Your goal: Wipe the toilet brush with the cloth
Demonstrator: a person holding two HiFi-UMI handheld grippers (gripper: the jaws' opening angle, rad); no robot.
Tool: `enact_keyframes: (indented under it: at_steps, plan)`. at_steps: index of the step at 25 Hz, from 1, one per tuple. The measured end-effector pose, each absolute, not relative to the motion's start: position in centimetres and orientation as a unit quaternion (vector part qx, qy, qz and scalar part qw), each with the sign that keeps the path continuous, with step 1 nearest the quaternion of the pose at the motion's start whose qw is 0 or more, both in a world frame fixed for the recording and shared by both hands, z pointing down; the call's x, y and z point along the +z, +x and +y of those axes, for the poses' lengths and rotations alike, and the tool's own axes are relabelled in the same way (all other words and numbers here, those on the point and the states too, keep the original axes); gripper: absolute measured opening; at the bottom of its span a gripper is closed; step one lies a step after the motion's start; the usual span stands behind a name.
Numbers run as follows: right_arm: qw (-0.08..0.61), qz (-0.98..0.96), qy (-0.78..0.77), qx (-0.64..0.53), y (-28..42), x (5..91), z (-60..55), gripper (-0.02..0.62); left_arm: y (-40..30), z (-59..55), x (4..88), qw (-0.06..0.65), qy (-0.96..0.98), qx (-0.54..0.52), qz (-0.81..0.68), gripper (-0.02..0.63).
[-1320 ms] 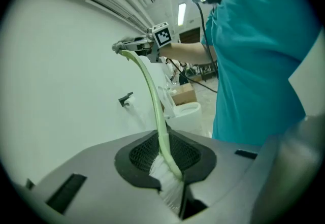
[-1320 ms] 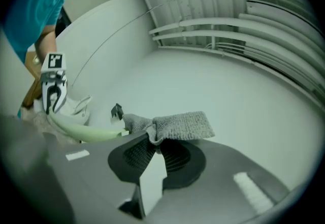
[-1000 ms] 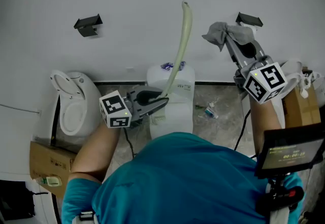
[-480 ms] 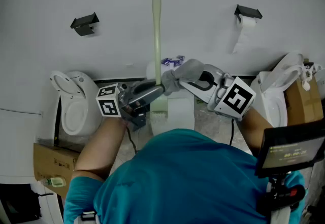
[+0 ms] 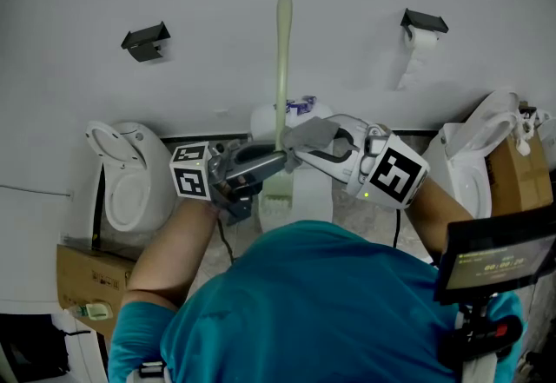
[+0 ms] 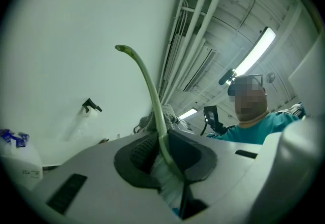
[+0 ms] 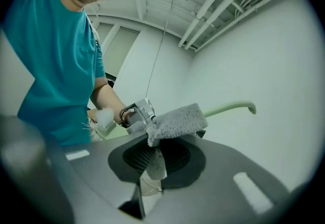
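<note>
The toilet brush (image 5: 283,69) stands upright in front of the white wall, its pale green handle rising to a hooked tip and its white bristles at the lower end. The left gripper (image 5: 274,161) has its fingers (image 6: 189,153) pinched on the handle just above the bristles, which show in the gap between them in the left gripper view. The grey cloth (image 5: 309,131) is bunched against the right side of the handle, directly above that grip. It is clamped between the fingers of the right gripper (image 5: 304,147), and in the right gripper view a fold of it hangs down between those fingers (image 7: 179,153) while the rest spreads over their tips and covers part of the handle. The two grippers meet nose to nose at the brush, each with its marker cube toward the person, whose teal shirt (image 5: 321,303) fills the lower part of the head view. Behind the brush a white plastic jug (image 5: 317,116) sits on the floor against the wall. A toilet (image 5: 130,173) stands to the left and another toilet (image 5: 473,151) to the right. On the wall, a black holder (image 5: 145,40) hangs at the left and a holder with a paper roll (image 5: 423,32) at the right. A cardboard box (image 5: 82,273) lies at the lower left, and a small screen (image 5: 495,255) sits at the lower right.
</note>
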State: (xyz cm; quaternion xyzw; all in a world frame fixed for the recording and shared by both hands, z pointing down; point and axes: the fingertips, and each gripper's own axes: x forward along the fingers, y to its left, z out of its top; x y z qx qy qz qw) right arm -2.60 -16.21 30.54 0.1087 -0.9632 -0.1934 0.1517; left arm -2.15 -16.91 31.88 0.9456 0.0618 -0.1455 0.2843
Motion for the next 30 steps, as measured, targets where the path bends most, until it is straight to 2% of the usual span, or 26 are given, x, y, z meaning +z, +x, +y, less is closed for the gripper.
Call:
enact_keyframes:
  at_steps: [13,30]
  plan:
    - [0.122,-0.963,0.145,-0.192,-1.6,28.7,-17.9,0.035,-1.4,-16.0,33.4,0.265,0.958,-0.083,0.066,0.069]
    - [0.073,-0.964,0.186,-0.173,0.6,25.8,-19.4,0.035,-0.2,-14.9,36.9,0.184,0.981,0.047,0.042,0.069]
